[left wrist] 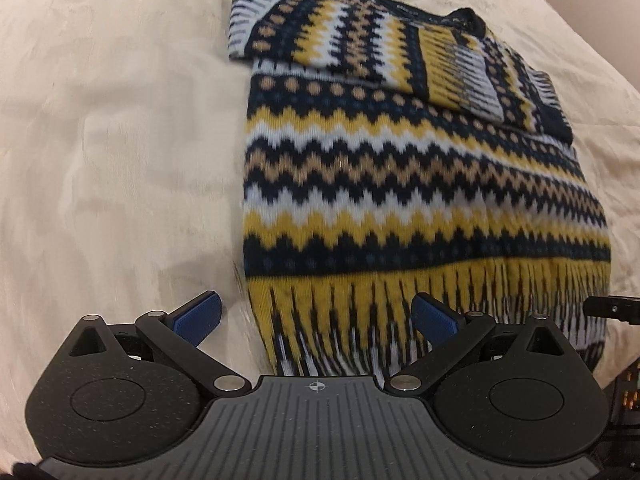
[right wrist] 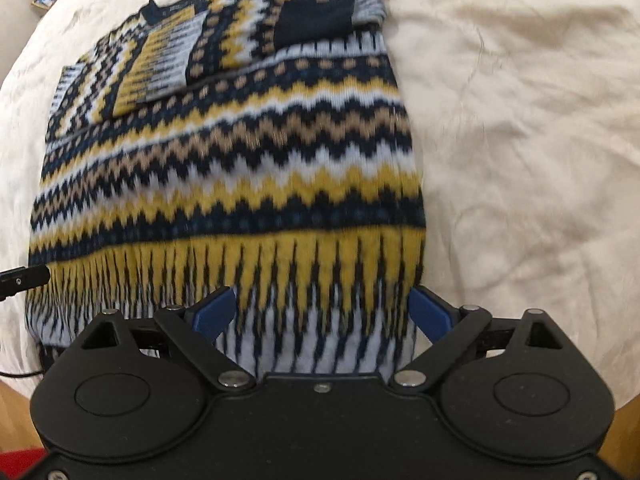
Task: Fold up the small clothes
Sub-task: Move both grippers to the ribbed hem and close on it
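Your left gripper (left wrist: pixel 316 314) and right gripper (right wrist: pixel 320 308) hang spread wide – fingers released – over the sweater's (left wrist: pixel 420 200) near hem.

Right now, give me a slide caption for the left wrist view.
Open left tool poised at the hem of a zigzag-patterned sweater, sleeves folded in, on a cream blanket.

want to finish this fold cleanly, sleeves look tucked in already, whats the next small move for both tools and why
Probably lower both and pinch the hem corners. The sweater lies flat on the cream cover with both sleeves folded across the chest. The left tool and right tool stand open above the near hem, each straddling one corner, neither gripping cloth yet. Held there, the hem could be carried up toward the collar.
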